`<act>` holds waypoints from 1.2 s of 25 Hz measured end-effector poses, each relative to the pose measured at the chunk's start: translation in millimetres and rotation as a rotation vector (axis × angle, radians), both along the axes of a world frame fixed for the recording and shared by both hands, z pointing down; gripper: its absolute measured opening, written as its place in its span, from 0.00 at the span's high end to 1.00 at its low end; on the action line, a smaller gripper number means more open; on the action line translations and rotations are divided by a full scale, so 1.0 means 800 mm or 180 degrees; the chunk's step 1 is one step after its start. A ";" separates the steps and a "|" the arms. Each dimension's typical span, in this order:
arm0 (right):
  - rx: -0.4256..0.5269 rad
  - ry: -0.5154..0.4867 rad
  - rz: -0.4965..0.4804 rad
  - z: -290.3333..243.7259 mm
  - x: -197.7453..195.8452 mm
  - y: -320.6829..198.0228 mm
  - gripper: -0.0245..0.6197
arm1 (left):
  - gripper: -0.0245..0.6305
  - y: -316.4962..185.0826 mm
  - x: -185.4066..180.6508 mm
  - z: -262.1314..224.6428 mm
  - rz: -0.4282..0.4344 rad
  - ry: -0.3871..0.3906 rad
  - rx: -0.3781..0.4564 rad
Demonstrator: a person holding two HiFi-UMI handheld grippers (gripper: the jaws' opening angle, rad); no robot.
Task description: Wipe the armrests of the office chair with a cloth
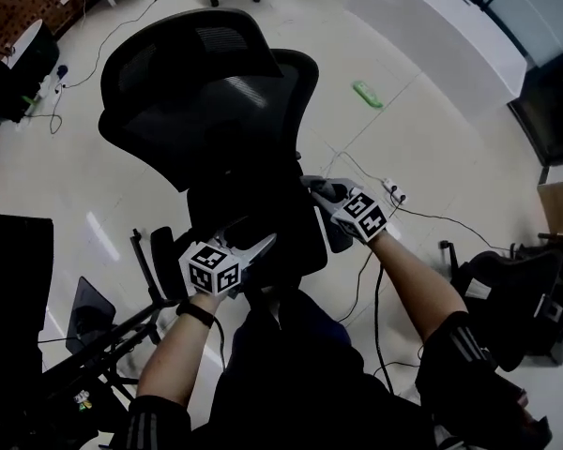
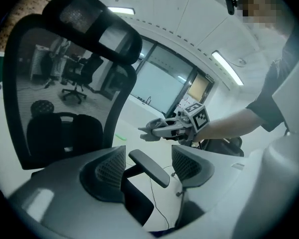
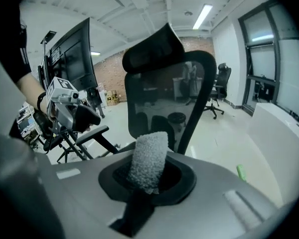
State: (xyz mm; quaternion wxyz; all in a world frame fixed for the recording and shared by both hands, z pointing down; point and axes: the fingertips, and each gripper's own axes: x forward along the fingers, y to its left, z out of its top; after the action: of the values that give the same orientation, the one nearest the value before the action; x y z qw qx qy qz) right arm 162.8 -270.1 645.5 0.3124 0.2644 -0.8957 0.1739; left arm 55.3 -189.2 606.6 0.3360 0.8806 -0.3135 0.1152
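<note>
Open-plan office: mesh-back office chair (image 1: 206, 92) just ahead of right gripper (image 1: 317, 186), swivel chair (image 3: 217, 91) farther beyond, monitor (image 3: 74, 59) to its left, strip lights (image 3: 203, 15) overhead, brick wall (image 3: 112, 78) at back & glass walls (image 3: 269, 68) to its right.

The office chair (image 1: 235, 129) is seen steeply from above in the head view. It is faced closely from opposite sides in the gripper views, its backrest (image 3: 159, 93) shared.

Mesh, nubby cloth, shiny floor.
I see the office chair (image 1: 206, 101) backed in see-through black mesh, its armrest (image 2: 149, 167) a smooth matt dark pad. The cloth (image 3: 148, 161) looks grey, rough and nubby. The left gripper (image 2: 148, 156) is matt grey plastic with grid-textured pads (image 2: 111, 169); the floor (image 1: 422, 129) is pale and glossy.
</note>
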 end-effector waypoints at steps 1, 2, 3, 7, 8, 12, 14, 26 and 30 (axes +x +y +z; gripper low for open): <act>-0.0031 0.0086 -0.0032 0.015 0.006 -0.005 0.89 | 0.48 -0.004 0.004 0.008 0.0001 -0.0008 -0.0039; -0.0061 0.0171 -0.0063 0.030 0.011 -0.011 0.89 | 0.48 -0.008 0.009 0.016 0.0011 -0.0021 -0.0070; -0.0090 0.0252 -0.0091 0.045 0.017 -0.016 0.89 | 0.48 -0.011 0.015 0.024 0.0028 -0.0037 -0.0096; -0.0197 0.0519 -0.0186 0.096 0.037 -0.034 0.90 | 0.48 -0.022 0.043 0.049 0.0118 -0.0077 -0.0187; -0.0218 0.0578 -0.0228 0.107 0.040 -0.036 0.90 | 0.48 -0.024 0.049 0.054 0.0133 -0.0077 -0.0206; -0.0288 0.0770 -0.0441 0.147 0.045 -0.039 0.90 | 0.48 -0.026 0.074 0.071 0.0190 -0.0066 -0.0275; -0.0333 0.0813 -0.0503 0.163 0.046 -0.039 0.90 | 0.48 -0.024 0.082 0.080 0.0235 -0.0085 -0.0311; -0.0558 0.0851 -0.0646 0.213 0.068 -0.014 0.90 | 0.48 -0.017 0.093 0.107 0.0293 -0.0204 -0.0423; -0.0590 0.0771 -0.0564 0.213 0.076 -0.001 0.90 | 0.48 -0.009 0.101 0.107 0.0312 -0.0222 -0.0427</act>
State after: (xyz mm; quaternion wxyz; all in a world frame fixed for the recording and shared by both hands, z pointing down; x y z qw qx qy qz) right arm 223.8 -271.2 815.6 0.4552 0.1736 -0.8514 0.1944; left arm 136.1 -196.3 692.0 0.3770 0.8659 -0.2733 0.1829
